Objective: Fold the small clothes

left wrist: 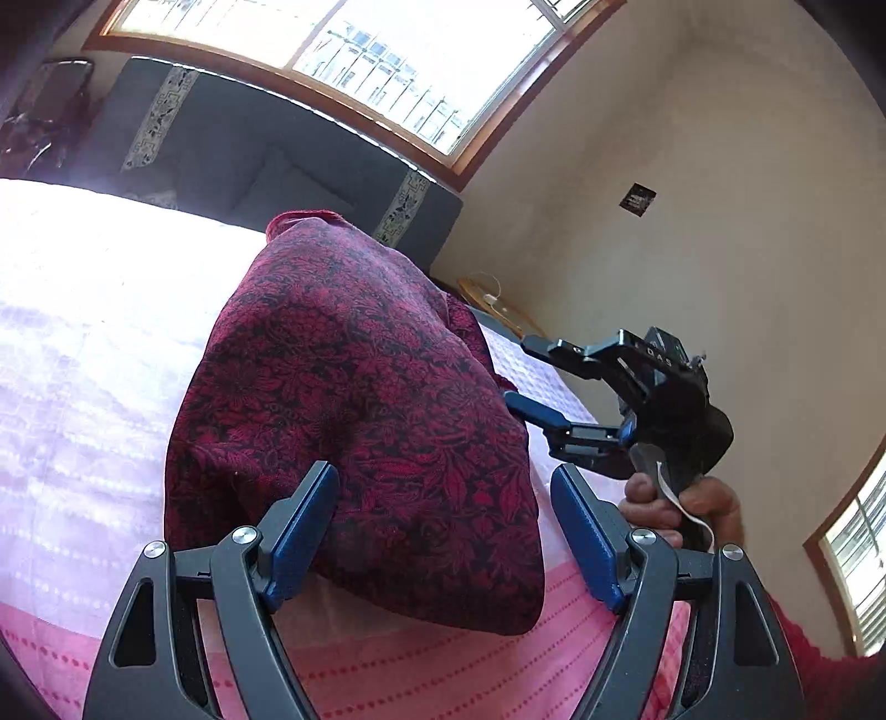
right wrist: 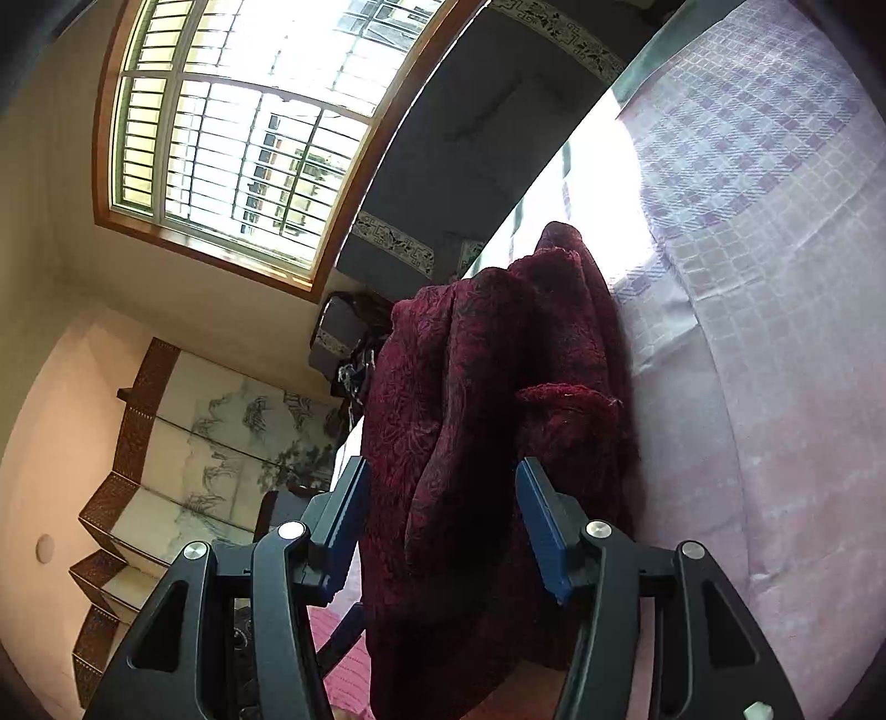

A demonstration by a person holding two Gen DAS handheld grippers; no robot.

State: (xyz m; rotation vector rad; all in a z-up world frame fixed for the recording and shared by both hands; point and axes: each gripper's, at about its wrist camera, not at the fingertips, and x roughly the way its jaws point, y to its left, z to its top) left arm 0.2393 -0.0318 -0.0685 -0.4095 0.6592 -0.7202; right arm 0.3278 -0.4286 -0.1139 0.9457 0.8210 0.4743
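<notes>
A dark red floral garment (left wrist: 360,399) lies bunched on the pink and lilac bedspread (left wrist: 83,387). My left gripper (left wrist: 446,487) is open, its blue pads wide apart on either side of the garment's near edge. In the left wrist view my right gripper (left wrist: 518,371) is open at the garment's right side, its lower finger touching the cloth. In the right wrist view the garment (right wrist: 470,415) stands folded up between the open pads of my right gripper (right wrist: 443,482), apart from both.
A dark grey headboard (left wrist: 221,149) stands behind the bed under a barred window (left wrist: 360,50). A wooden side table (left wrist: 493,302) is at the bed's far right. A painted folding screen (right wrist: 183,471) stands by the wall.
</notes>
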